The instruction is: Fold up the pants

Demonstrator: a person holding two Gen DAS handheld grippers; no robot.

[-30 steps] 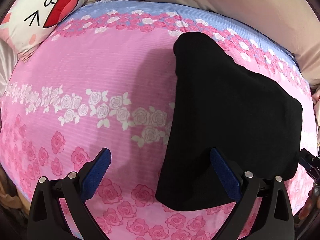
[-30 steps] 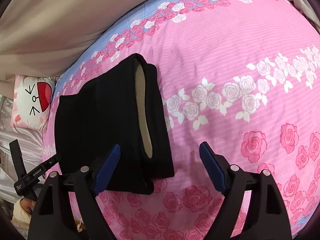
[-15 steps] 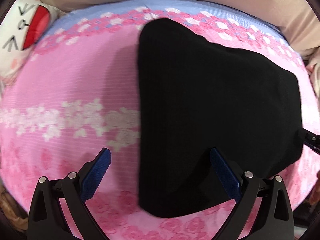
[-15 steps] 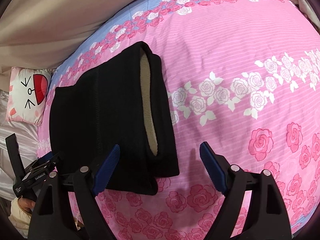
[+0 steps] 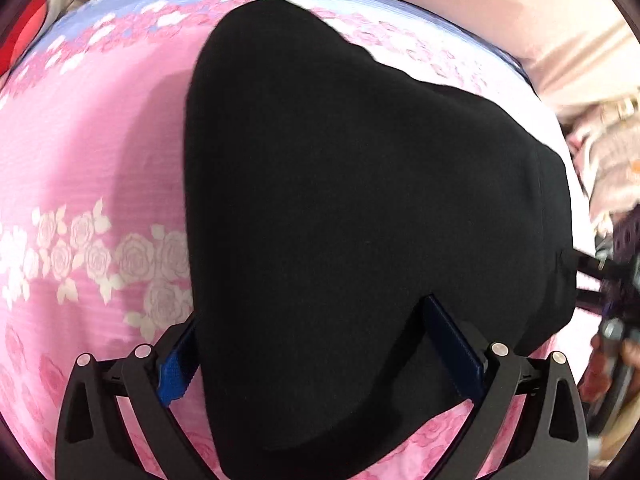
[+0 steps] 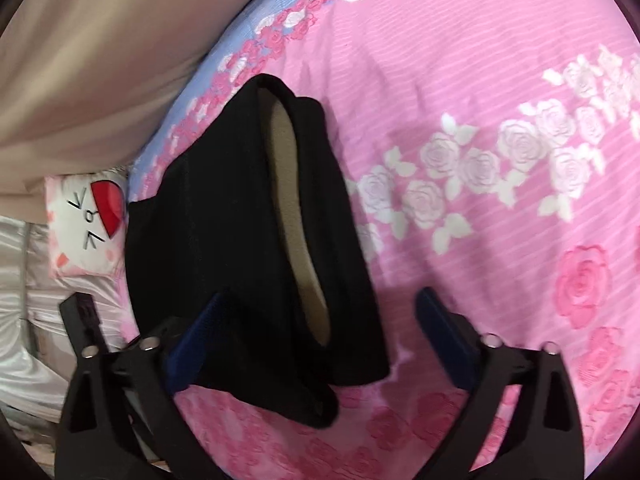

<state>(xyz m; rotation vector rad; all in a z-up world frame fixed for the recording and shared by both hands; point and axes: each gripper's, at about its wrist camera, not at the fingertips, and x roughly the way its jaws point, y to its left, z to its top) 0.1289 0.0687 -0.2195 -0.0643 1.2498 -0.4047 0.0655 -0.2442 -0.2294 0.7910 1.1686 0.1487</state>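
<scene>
You have no words, brand names or numbers to read in either view. The only marks are on the white pillow (image 6: 82, 232) at the head of the bed: a drawn cartoon face, with black strokes for eyes and nose and a red open mouth. It carries no lettering.
</scene>
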